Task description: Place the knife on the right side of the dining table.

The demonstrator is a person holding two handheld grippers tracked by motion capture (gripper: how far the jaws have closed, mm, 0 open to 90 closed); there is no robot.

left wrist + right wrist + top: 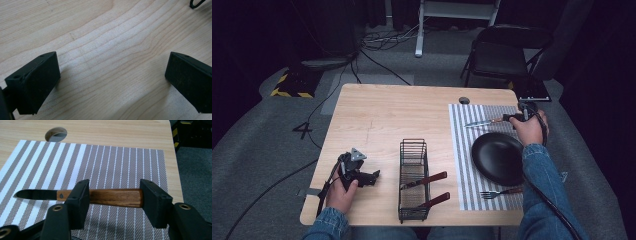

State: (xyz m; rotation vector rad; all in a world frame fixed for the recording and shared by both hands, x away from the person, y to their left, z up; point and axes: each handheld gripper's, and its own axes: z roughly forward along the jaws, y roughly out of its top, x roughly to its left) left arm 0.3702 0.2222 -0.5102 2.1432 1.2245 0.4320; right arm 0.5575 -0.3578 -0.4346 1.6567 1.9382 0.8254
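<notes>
A knife point(110, 197) with a wooden handle and a dark blade lies flat on the striped placemat point(112, 162), seen in the high view as the knife point(482, 122) above the black plate point(497, 157). My right gripper point(115, 206) stands open, its jaws wide to either side of the handle and not pressing on it. In the high view the right gripper point(513, 118) sits at the handle's end, at the mat's far right. My left gripper point(112, 75) is open over bare wood, and the left gripper point(374, 176) rests left of the wire rack point(413, 150).
The rack holds two wooden-handled utensils point(428, 180). A fork point(501, 192) lies on the placemat point(460, 150) in front of the plate. A cable hole point(56, 133) opens in the table point(382, 115) beyond the mat. A chair point(504, 55) stands behind the table.
</notes>
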